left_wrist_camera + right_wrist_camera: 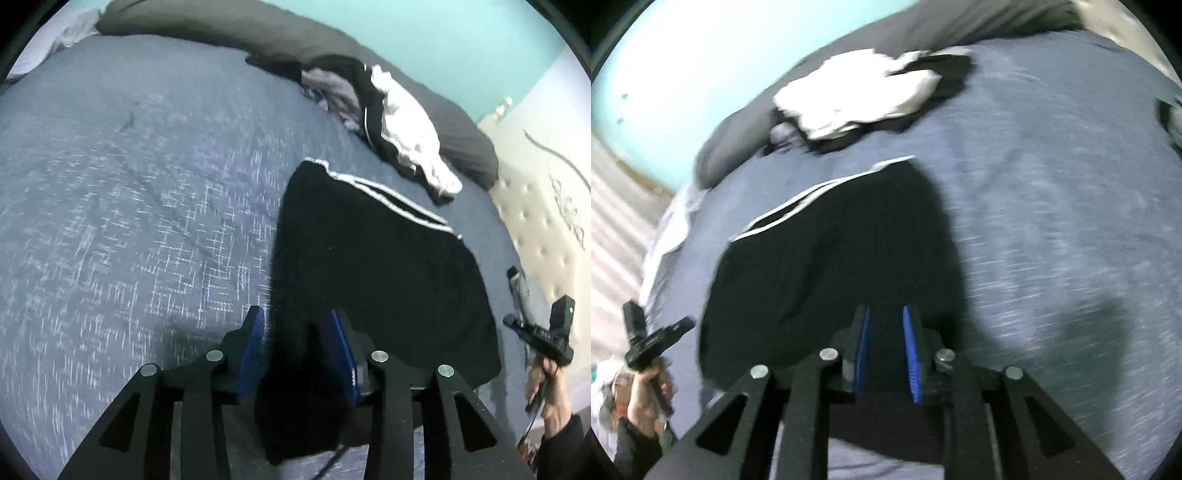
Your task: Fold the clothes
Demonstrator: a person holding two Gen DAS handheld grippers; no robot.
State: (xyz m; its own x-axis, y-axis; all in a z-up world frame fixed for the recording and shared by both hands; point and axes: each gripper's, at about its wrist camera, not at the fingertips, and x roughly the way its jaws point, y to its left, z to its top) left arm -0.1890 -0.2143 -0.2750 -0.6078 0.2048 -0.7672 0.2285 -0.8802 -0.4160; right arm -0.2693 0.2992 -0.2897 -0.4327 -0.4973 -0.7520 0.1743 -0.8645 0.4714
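A black garment with white side stripes lies spread on the grey-blue bedspread. It also shows in the right wrist view. My left gripper has its blue pads closed on the garment's near edge, and black cloth fills the gap between them. My right gripper also grips the near edge of the black garment, with cloth between its pads. Each gripper shows at the side of the other's view, hand-held: the right one and the left one.
A heap of black, white and grey clothes lies at the far side of the bed, also in the right wrist view. A long dark grey pillow runs behind it along the teal wall. A tufted white headboard stands at the right.
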